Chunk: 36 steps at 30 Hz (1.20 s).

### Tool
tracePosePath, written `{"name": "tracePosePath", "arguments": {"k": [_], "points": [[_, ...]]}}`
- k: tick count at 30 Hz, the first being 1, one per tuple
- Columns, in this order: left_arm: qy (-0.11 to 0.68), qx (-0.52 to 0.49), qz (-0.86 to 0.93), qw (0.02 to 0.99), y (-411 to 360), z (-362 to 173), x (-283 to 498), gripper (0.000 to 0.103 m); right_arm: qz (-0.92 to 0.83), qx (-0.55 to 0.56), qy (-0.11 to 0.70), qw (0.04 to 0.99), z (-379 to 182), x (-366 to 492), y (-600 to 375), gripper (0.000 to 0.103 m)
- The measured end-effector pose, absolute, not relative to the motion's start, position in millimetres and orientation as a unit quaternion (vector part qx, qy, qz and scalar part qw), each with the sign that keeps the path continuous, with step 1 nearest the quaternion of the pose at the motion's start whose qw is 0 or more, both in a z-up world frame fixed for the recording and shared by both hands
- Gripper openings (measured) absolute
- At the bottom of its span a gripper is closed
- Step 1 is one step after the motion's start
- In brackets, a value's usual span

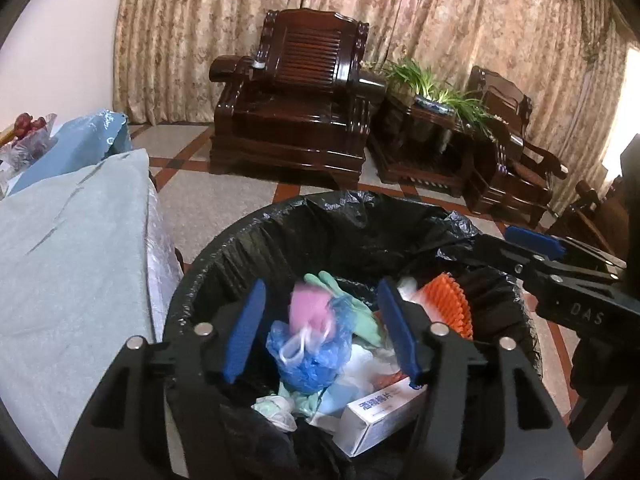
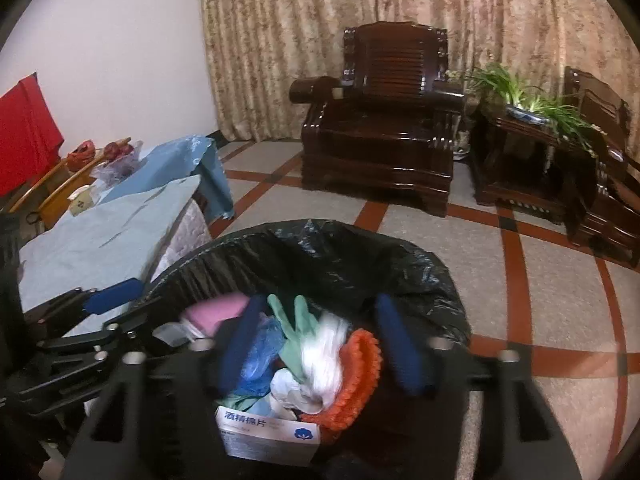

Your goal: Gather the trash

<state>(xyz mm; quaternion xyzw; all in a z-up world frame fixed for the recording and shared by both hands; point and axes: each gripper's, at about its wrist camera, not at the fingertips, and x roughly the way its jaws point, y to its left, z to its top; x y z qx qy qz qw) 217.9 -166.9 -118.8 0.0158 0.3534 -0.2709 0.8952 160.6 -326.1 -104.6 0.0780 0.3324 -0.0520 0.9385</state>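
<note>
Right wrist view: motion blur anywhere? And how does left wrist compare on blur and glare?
Right wrist view: right gripper fingers and the white bag in the bin are smeared; the room is sharp. Left wrist view: only the pink item and blue bag blur; a window blows out at right. Both bow at the edges.

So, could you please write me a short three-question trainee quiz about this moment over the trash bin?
1. True or false: the left tool is open above the bin.
2. Which lies in the bin: A) the white box, B) a glass bottle?
3. What colour is the glove in the bin?

Key: 1 true; 2 A; 3 green.
</note>
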Motion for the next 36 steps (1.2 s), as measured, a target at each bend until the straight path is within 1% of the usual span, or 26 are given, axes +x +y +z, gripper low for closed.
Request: {"name": "tracePosePath", "arguments": {"k": [1, 2, 3, 4, 5, 11, 26, 36], "points": [[0.352, 0.018, -0.267, 0.897, -163.9, -117.9, 216.9, 0.07, -0.051, 0.078, 0.331, 0.939, -103.4, 159.6, -326.0, 0.071], [0.348, 0.019, -0.262, 0.9, -160.3, -116.4, 215.4, 0.077, -0.052, 0.077, 0.33, 0.939, -101.7, 158.7, -325.9, 0.086], [0.344, 0.019, -0.259, 0.903, -159.0, -113.5, 212.6, 0.079, -0.056, 0.076, 0.328, 0.94, -99.9, 157.2, -325.7, 0.093], [0.34, 0.02, -0.255, 0.905, -155.6, -111.1, 210.9, 0.084, -0.059, 0.077, 0.324, 0.941, -97.9, 155.5, -325.4, 0.097], [0.337, 0.022, -0.251, 0.907, -152.0, -109.1, 208.9, 0.088, -0.059, 0.077, 0.317, 0.943, -94.3, 152.8, -324.2, 0.097], [0.321, 0.033, -0.214, 0.922, -128.8, -87.5, 194.9, 0.094, -0.04, 0.077, 0.312, 0.946, -81.3, 144.5, -314.2, 0.097], [0.307, 0.022, -0.154, 0.939, -74.8, -47.6, 146.5, 0.095, 0.012, 0.079, 0.297, 0.952, -50.8, 111.9, -268.3, 0.097], [0.286, 0.022, -0.142, 0.948, -60.4, -26.3, 111.2, 0.095, 0.028, 0.063, 0.275, 0.959, -30.6, 83.0, -244.2, 0.097]]}}
